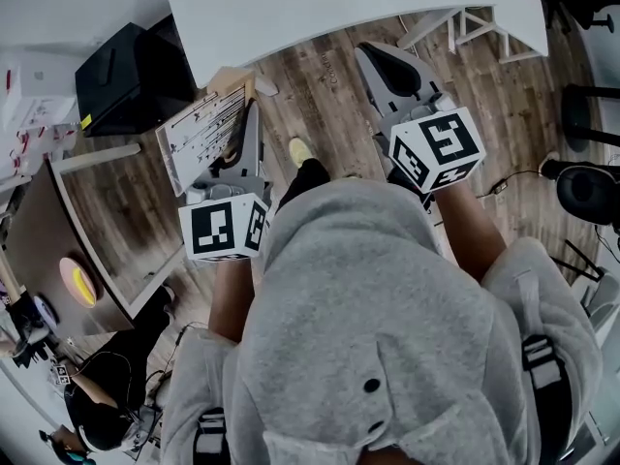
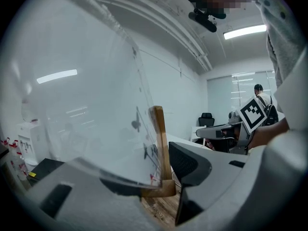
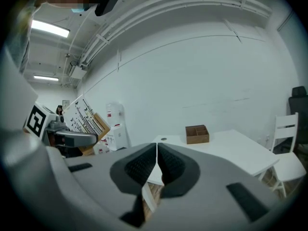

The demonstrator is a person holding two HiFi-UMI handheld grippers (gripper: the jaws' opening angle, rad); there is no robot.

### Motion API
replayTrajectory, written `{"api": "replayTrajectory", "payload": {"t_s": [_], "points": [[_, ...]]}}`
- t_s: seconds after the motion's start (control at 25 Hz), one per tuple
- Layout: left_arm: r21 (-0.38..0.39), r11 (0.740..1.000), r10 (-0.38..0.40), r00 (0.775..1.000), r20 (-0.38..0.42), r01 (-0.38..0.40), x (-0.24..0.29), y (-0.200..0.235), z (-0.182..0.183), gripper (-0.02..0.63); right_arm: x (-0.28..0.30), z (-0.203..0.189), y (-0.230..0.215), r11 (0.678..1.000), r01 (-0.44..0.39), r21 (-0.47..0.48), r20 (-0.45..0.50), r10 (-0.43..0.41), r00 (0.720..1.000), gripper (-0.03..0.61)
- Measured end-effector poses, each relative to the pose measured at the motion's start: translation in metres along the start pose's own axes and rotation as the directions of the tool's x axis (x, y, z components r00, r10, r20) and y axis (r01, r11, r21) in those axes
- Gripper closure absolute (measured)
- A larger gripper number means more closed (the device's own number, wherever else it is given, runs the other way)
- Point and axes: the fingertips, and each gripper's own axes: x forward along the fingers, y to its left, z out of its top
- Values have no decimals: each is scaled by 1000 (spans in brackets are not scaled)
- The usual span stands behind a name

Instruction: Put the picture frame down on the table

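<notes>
Pinching the wood-edged, line-printed picture frame, the left gripper hung near the white table edge; the right gripper kept jaws pressed together.

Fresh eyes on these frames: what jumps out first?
The picture frame stands out first, held tilted in the left gripper at the head view's left. Just ahead, across the top of that view, is the white table. The right gripper is shut on nothing.

The person wears a grey hooded sweatshirt with black straps.
</notes>
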Motion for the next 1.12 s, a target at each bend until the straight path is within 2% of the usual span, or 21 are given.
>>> {"api": "replayTrajectory", "payload": {"t_s": [0.6, 0.92, 1.12], "points": [[-38, 997, -73, 997, 34, 74, 31, 68, 8, 419, 61, 18, 16, 998, 64, -27, 14, -63, 998, 550], [-34, 994, -102, 993, 59, 104, 33, 85, 15, 418, 81, 18, 26, 996, 78, -46, 5, -78, 997, 549], [-45, 993, -108, 993, 46, 110, 36, 95, 10, 418, 89, 13, 29, 995, 87, -41, -14, -88, 996, 549]]}}
